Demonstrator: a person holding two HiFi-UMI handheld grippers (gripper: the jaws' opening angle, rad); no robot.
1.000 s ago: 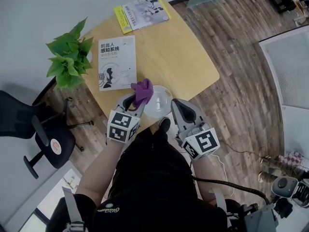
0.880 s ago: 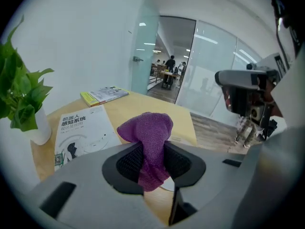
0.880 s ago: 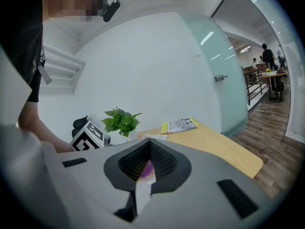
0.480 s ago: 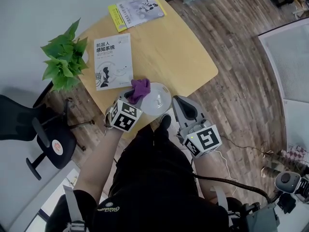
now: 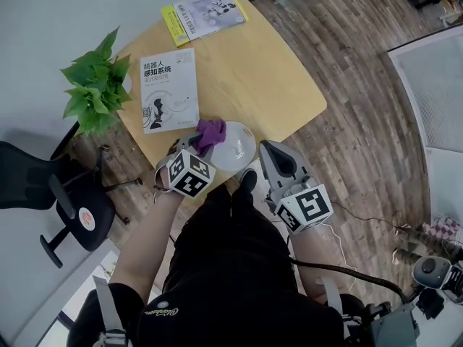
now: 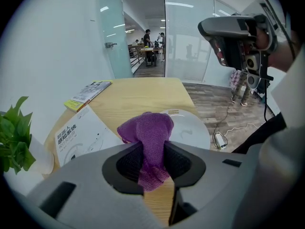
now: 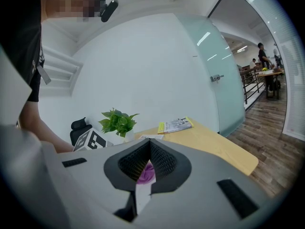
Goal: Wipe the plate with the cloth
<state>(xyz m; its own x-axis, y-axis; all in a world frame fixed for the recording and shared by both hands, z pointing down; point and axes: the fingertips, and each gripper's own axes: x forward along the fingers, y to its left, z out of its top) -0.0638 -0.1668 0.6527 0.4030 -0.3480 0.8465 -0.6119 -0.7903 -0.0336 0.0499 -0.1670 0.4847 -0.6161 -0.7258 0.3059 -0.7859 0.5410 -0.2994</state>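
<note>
Leftward, book [image 5: 169, 90] "机器人感知系统" beside cloth [image 5: 210, 132], plate [image 5: 237, 150]

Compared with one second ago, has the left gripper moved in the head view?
Yes. The left gripper, shut on the purple knitted cloth, has edged forward, its marker cube nearer the round white plate on the wooden table.

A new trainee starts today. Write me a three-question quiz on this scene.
1. True or false: the left tongs are shut on the purple cloth.
2. On the table, the plate lies at: A) the near edge, by the person; B) the far edge; C) the middle.
3. How many books lie on the table?
Key: 1 true; 2 A; 3 two.
</note>
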